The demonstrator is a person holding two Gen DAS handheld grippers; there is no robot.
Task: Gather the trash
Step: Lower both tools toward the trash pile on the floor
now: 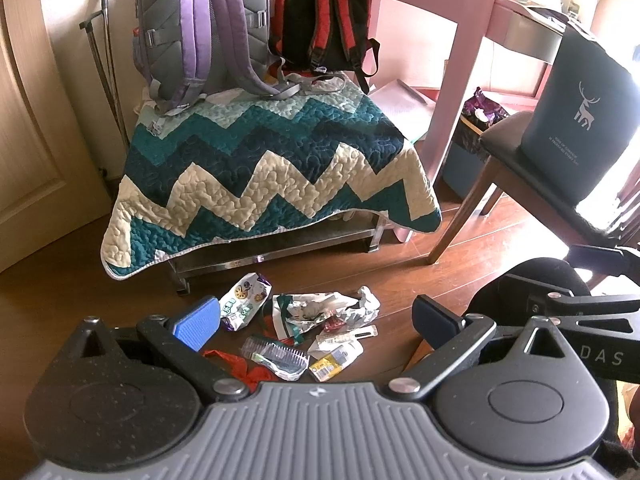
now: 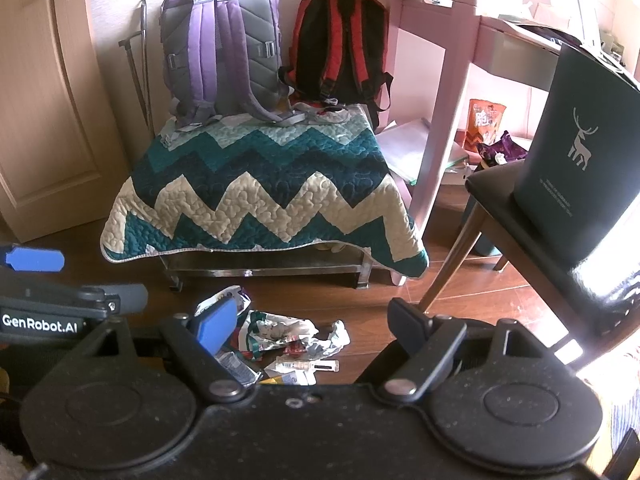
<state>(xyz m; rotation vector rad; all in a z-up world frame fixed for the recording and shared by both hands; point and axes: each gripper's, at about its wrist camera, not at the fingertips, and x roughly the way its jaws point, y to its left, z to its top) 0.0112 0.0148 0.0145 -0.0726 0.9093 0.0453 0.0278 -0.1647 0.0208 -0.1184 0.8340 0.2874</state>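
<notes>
A pile of trash lies on the wooden floor in front of a low bench: a cookie wrapper, crumpled white paper, a clear plastic tray, a yellow packet and a red scrap. The pile also shows in the right wrist view. My left gripper is open and empty, held above the pile. My right gripper is open and empty, also above the pile. A bin with a dark liner stands under the pink desk.
A bench under a zigzag quilt carries a purple backpack and a red backpack. A dark chair with a deer-print bag stands at the right. A pink desk and a door frame the area.
</notes>
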